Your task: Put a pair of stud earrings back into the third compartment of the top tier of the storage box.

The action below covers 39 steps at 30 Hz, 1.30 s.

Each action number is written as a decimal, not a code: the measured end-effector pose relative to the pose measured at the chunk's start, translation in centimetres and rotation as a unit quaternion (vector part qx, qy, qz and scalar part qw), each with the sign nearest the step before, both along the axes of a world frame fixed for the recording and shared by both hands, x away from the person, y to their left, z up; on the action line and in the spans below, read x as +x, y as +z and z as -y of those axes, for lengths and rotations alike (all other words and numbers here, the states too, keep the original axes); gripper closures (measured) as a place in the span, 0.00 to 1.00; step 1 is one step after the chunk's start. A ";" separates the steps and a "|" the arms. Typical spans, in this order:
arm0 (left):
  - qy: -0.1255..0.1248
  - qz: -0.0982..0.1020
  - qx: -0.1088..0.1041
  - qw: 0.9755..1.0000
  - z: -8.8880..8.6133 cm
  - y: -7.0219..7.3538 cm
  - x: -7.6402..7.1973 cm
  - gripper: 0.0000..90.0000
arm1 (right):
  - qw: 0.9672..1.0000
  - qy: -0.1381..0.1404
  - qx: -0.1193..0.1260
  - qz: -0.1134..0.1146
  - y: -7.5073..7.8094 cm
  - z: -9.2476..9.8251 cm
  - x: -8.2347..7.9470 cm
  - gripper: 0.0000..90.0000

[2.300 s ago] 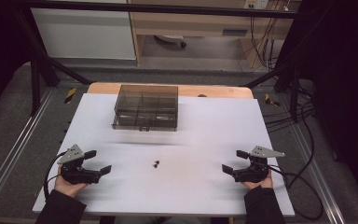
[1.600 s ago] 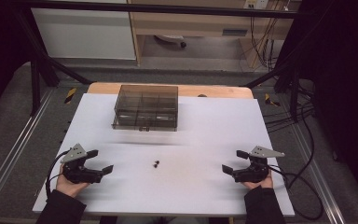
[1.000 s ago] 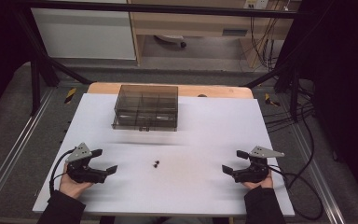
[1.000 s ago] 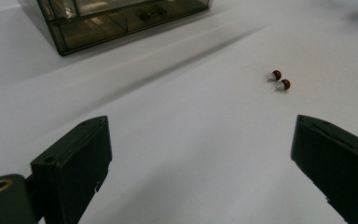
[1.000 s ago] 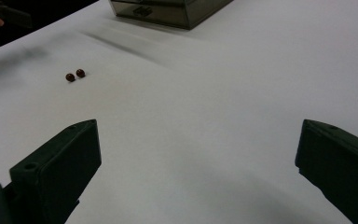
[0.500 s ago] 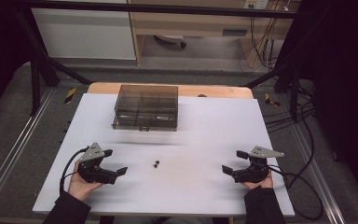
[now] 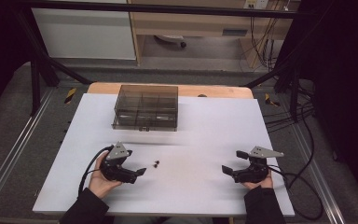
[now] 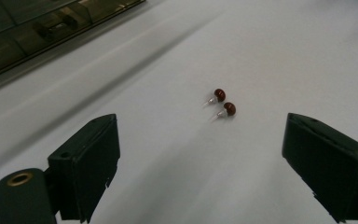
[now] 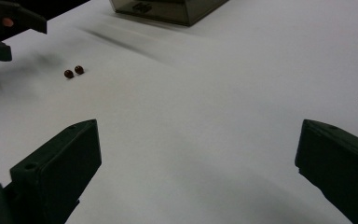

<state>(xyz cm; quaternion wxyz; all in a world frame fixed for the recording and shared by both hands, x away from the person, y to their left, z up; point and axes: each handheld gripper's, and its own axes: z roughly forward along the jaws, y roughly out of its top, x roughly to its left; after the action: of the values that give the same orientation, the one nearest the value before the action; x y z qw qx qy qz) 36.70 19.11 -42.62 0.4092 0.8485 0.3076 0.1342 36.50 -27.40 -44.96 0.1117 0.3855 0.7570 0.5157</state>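
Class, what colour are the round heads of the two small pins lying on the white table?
Dark red heads on the pins, clearest in the left gripper view.

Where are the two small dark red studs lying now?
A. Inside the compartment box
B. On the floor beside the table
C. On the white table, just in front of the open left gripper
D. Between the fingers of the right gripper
C: the two studs lie side by side on the white table, just ahead of the left gripper, whose fingers stand wide apart.

A smoky box [image 7: 145,107] sits at the white tabletop's [image 7: 205,121] far side; two small dark studs [image 7: 156,164] lie just beside the left gripper [image 7: 140,171], right gripper [image 7: 227,170] well apart.
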 end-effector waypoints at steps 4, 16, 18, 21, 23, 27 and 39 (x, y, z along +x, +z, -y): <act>-0.005 -0.010 0.010 1.000 1.2 -0.2 0.3 0.17 | 1.000 0.000 -0.001 0.000 0.0 0.0 0.0 0.01; -0.008 -0.035 0.026 0.999 3.6 -1.0 1.1 0.38 | 1.000 0.000 -0.001 0.001 0.0 0.0 0.0 0.01; -0.010 -0.037 0.028 0.999 3.8 -1.1 1.2 0.41 | 1.000 0.001 -0.001 0.001 0.0 0.0 0.0 0.01; -0.011 -0.041 0.029 0.999 4.1 -1.3 1.3 0.48 | 1.000 0.001 -0.001 0.001 0.0 0.0 0.0 0.01; -0.014 -0.042 0.029 0.999 4.2 -1.4 1.4 0.50 | 1.000 0.001 -0.001 0.002 0.0 0.0 0.0 0.01; -0.014 -0.043 0.032 0.998 4.5 -1.6 1.5 0.59 | 1.000 0.001 -0.001 0.001 0.0 0.0 0.0 0.01; -0.015 -0.048 0.029 0.998 5.0 -2.0 1.7 0.73 | 1.000 0.001 -0.001 0.001 0.0 0.0 0.0 0.01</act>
<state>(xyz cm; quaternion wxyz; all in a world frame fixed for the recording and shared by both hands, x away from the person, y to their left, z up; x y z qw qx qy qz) 38.44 14.10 -44.65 0.3710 0.8699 0.3104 0.0961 36.52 -27.38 -44.99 0.1124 0.3837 0.7578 0.5156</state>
